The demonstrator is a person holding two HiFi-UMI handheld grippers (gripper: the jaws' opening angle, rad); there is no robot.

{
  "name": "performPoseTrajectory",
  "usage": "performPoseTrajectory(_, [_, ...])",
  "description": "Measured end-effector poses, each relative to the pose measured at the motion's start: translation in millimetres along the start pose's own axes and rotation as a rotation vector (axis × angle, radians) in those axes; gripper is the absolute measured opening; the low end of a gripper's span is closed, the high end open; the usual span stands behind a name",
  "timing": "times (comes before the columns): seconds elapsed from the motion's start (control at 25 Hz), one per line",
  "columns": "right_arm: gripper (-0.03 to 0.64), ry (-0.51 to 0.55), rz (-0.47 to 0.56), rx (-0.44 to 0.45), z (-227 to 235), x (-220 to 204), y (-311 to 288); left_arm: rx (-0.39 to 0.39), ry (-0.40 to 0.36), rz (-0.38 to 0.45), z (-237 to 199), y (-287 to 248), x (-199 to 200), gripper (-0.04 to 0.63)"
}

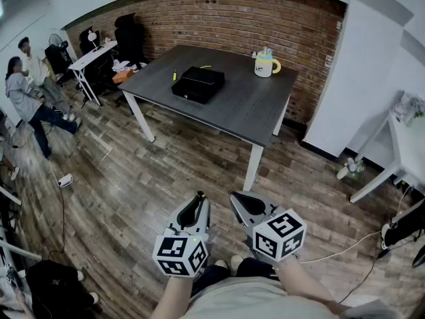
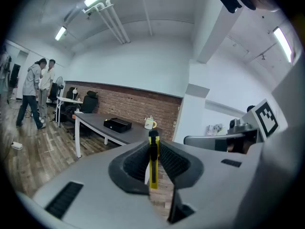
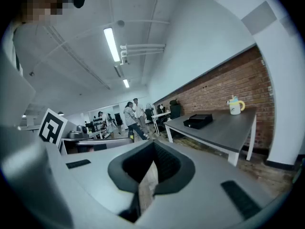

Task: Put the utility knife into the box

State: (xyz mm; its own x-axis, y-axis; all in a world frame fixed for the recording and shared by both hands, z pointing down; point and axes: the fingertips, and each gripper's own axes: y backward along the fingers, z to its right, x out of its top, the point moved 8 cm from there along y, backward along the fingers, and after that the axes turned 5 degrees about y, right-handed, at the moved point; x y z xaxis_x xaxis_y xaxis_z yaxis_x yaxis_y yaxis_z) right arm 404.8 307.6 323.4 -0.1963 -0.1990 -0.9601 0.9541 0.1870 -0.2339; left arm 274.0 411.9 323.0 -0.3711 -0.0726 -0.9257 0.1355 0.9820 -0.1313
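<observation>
Jaws of our left gripper are clamped on the yellow utility knife, which stands upright between them in the left gripper view. Beyond it we see one dark table before a brick wall, with one black box and one mug on it.

In the right gripper view our right gripper has its jaws together with nothing between them. The table, box and mug stand well away.

In the head view both grippers hover over the wooden floor, well apart from the table. The box sits near the table's middle, and we cannot tell what it holds. The mug stands toward the wall side. Two people stand at the far left, near a white desk.
</observation>
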Motion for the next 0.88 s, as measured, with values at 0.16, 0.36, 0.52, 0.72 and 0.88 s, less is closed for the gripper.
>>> performPoseTrajectory(0.16, [0.002, -0.006, -0.01, 0.01, 3, -10, -4, 0.001, 0.007, -0.025, -1, -3, -9, 0.078])
performPoseTrajectory(0.36, [0.003, -0.014, -0.026, 0.016, 7, -9, -8, 0.01, 0.004, -0.035, -6, -10, -8, 0.078])
performPoseTrajectory(0.52, [0.003, -0.012, -0.025, 0.033, 5, -12, -18, 0.01, 0.004, -0.034, -14, -10, -7, 0.078])
performPoseTrajectory(0.72, [0.003, -0.025, 0.009, 0.031, -1, -11, -25, -0.013, 0.001, -0.027, -24, -10, -2, 0.078])
performPoseTrajectory(0.88, [0.005, -0.044, 0.017, 0.031, -6, -15, -27, -0.033, -0.009, -0.029, -35, -6, -2, 0.078])
